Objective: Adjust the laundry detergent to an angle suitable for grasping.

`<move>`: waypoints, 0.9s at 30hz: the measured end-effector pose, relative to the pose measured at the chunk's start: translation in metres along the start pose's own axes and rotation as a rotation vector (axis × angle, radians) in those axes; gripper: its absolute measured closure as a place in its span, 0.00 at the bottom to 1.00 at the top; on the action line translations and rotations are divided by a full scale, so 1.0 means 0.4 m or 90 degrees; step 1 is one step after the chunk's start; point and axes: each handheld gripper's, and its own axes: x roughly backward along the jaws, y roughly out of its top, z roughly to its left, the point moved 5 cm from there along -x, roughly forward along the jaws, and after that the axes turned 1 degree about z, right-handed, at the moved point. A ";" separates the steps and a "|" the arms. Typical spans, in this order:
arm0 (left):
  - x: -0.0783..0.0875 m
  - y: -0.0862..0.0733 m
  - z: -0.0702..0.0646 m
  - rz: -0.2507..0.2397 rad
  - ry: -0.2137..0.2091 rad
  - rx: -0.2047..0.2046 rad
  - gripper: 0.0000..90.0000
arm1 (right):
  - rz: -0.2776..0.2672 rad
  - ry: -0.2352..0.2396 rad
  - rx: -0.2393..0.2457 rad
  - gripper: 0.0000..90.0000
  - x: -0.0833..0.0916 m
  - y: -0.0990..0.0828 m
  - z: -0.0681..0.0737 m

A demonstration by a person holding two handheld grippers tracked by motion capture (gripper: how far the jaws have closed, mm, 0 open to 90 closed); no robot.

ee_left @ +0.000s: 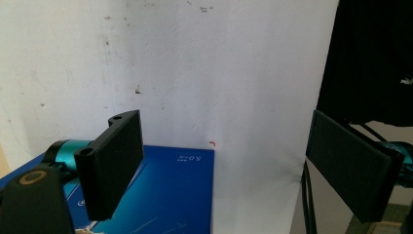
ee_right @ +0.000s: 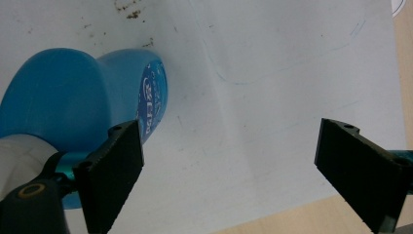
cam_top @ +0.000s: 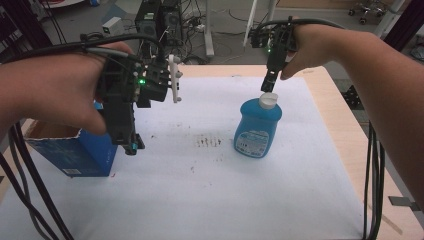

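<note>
Blue bottle (cam_top: 258, 130) with white cap (cam_top: 268, 101): upright on the white sheet (cam_top: 210, 190), well right of the blue box (cam_top: 75, 150). Right gripper (cam_top: 270, 85): poised just above the bottle's cap, jaws spread wide with nothing between them, bottle off to one side of them. Left gripper (cam_top: 131, 145): well left of the bottle, over the blue box's near edge, jaws likewise wide and empty.

Wooden table (cam_top: 350, 135), white sheet (cam_top: 200, 190) (stained), blue bottle (cam_top: 257, 127), blue box (cam_top: 75, 150)
</note>
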 end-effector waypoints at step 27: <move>-0.011 0.006 -0.005 0.008 -0.003 0.007 0.15 | -0.009 -0.002 -0.001 0.11 -0.002 -0.003 -0.005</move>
